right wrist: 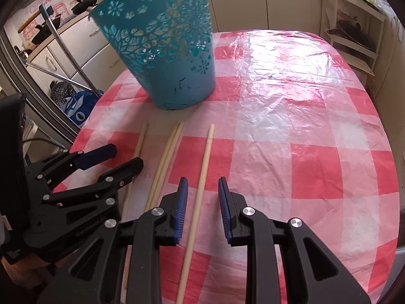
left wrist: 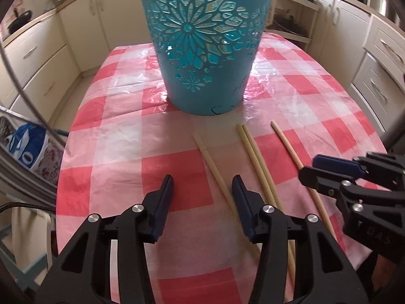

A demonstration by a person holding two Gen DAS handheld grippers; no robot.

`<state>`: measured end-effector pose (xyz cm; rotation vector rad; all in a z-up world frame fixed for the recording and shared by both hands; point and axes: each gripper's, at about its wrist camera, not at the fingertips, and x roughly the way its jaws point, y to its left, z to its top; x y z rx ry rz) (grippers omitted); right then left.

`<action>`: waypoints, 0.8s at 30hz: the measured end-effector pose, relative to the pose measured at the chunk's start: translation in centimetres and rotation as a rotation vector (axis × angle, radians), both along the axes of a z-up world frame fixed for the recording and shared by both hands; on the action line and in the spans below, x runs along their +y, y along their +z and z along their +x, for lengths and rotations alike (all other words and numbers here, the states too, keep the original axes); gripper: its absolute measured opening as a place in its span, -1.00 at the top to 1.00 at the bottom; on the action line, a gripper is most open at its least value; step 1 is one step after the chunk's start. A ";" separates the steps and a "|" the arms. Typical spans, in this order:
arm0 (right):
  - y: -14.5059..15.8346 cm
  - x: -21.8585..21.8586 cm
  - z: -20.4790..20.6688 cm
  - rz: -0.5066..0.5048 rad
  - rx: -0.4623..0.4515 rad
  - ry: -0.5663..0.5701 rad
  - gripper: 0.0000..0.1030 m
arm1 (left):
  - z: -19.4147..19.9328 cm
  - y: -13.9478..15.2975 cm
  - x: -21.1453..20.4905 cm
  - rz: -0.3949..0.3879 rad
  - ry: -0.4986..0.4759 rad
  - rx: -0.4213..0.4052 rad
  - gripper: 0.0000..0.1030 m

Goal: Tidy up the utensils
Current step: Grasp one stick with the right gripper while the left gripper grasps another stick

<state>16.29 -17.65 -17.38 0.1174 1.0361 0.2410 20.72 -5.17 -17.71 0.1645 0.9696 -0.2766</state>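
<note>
Several pale wooden chopsticks lie on the red-and-white checked tablecloth (left wrist: pixel 121 131) in front of a tall teal cut-out basket (left wrist: pixel 202 50), which also shows in the right wrist view (right wrist: pixel 174 58). My left gripper (left wrist: pixel 202 185) is open and empty; the leftmost chopstick (left wrist: pixel 212 164) runs just inside its right finger. A touching pair (left wrist: pixel 253 152) lies beside it. My right gripper (right wrist: pixel 202 187) is open and straddles the rightmost chopstick (right wrist: pixel 205 162) without holding it. Each gripper shows in the other's view, the right one (left wrist: pixel 311 167) and the left one (right wrist: pixel 126 157).
Cream kitchen cabinets (left wrist: pixel 38 58) surround the table. A blue-and-white bag (left wrist: pixel 27 149) sits on the floor at the left. An open shelf unit (right wrist: pixel 354 38) stands at the far right. The tablecloth (right wrist: pixel 291 101) stretches right of the basket.
</note>
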 end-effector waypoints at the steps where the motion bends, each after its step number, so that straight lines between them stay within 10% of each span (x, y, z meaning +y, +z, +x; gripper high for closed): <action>1: -0.1 0.4 0.1 -0.015 -0.001 0.008 0.51 | 0.1 0.0 -0.1 0.010 -0.031 0.004 0.11; 7: -0.3 2.3 0.3 -0.156 -0.054 0.029 0.51 | 1.3 0.1 0.0 -0.023 0.003 0.013 0.11; 10: -0.4 2.4 0.5 -0.167 -0.052 0.036 0.78 | 1.2 0.0 0.0 -0.072 -0.008 0.001 0.72; 12: -0.4 2.1 0.7 -0.159 -0.042 0.038 0.85 | 1.2 0.0 0.1 -0.096 -0.044 0.012 0.80; 24: -0.4 2.7 0.8 -0.204 -0.050 0.064 0.85 | 0.5 0.0 -0.7 -0.055 -0.066 0.011 0.91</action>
